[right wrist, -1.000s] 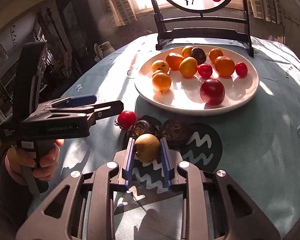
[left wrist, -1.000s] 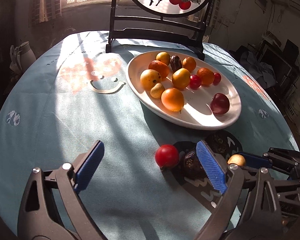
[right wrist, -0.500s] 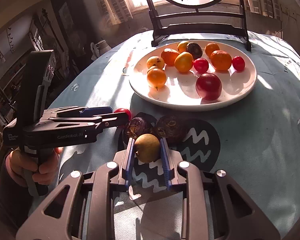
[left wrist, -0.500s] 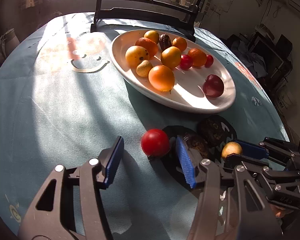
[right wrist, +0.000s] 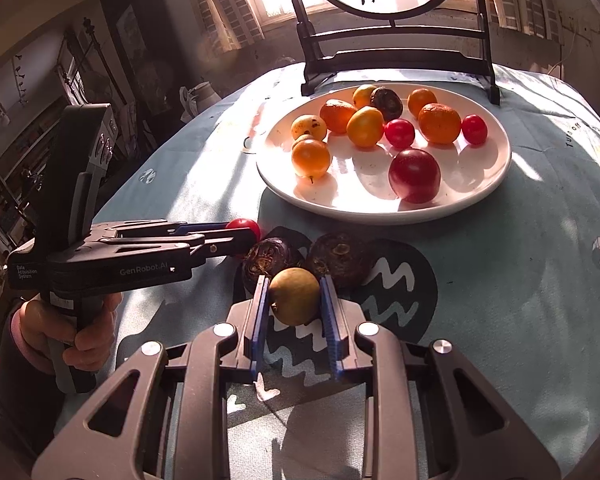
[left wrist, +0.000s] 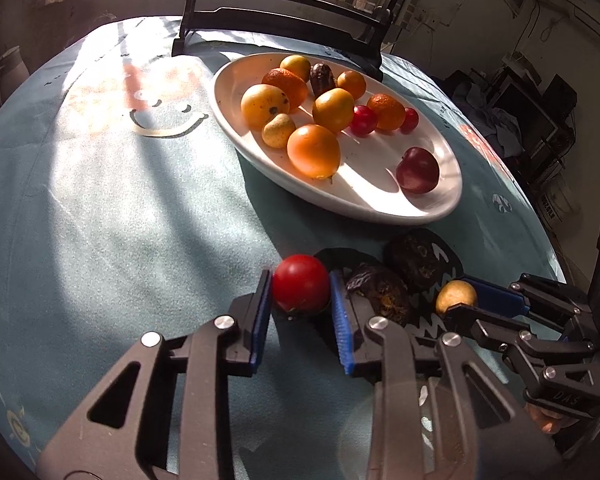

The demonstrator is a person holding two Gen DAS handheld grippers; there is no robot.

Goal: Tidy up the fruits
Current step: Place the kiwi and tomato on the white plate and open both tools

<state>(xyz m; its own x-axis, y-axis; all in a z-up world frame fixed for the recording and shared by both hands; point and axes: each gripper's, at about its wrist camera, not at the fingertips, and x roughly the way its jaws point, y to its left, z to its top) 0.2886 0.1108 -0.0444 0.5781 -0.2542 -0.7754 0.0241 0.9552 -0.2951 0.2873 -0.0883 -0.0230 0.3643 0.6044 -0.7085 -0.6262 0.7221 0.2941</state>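
My left gripper (left wrist: 300,286) is shut on a red tomato (left wrist: 300,282) that rests on the teal tablecloth; the tomato also shows in the right wrist view (right wrist: 244,226). My right gripper (right wrist: 294,294) is shut on a yellow-green round fruit (right wrist: 294,296), which also shows in the left wrist view (left wrist: 456,294). Two dark wrinkled fruits (right wrist: 274,258) (right wrist: 342,256) lie on the cloth between the grippers. A white oval plate (left wrist: 440,208) beyond them holds several oranges, small tomatoes and a dark red plum (left wrist: 418,170).
A black wooden stand (right wrist: 396,60) with a round painted panel stands behind the plate (right wrist: 496,176). The round table's edge drops off at left and right. Room clutter lies beyond it.
My left gripper has moved forward and closed from wide open onto the red tomato. My right gripper has kept its hold on the yellow-green fruit, nearly still.
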